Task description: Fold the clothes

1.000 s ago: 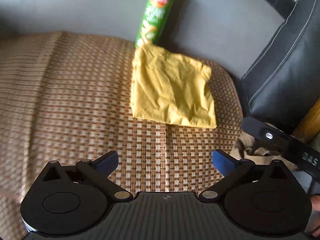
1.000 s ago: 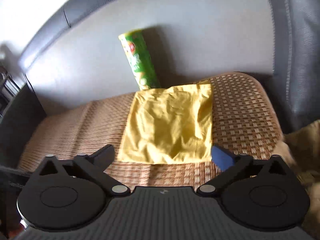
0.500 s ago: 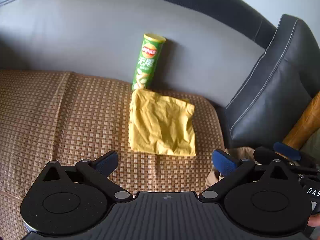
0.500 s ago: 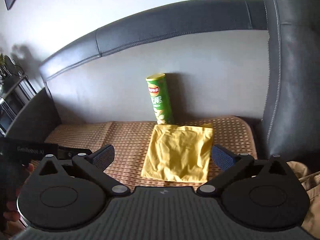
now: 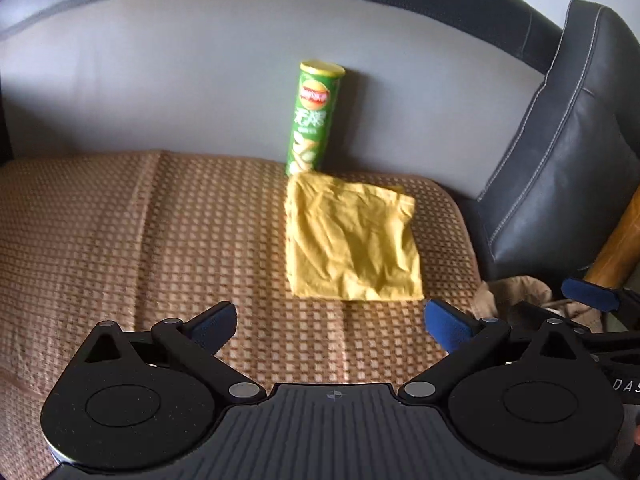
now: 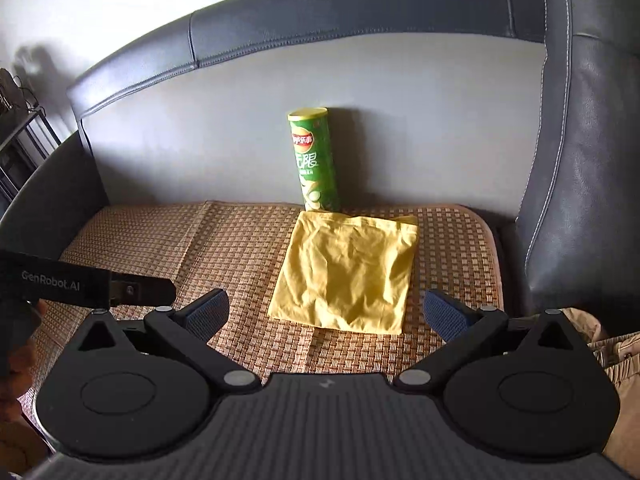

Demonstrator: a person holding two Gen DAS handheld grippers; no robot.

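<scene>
A yellow garment (image 5: 352, 240) lies folded into a rough square on the woven brown seat mat (image 5: 140, 240), just in front of a green chip can. It also shows in the right wrist view (image 6: 348, 272). My left gripper (image 5: 330, 320) is open and empty, held back from the cloth's near edge. My right gripper (image 6: 326, 312) is open and empty, also short of the cloth. The left gripper's body (image 6: 72, 284) shows at the left of the right wrist view.
A green chip can (image 5: 314, 118) stands upright against the grey sofa back (image 5: 160, 80), touching the cloth's far edge. A dark leather cushion (image 5: 568, 160) stands at the right. A beige garment (image 5: 516, 296) lies crumpled at the seat's right edge.
Both grippers have pulled back and lifted away from the folded yellow cloth, so more of the sofa back shows. The cloth and can have stayed in place.
</scene>
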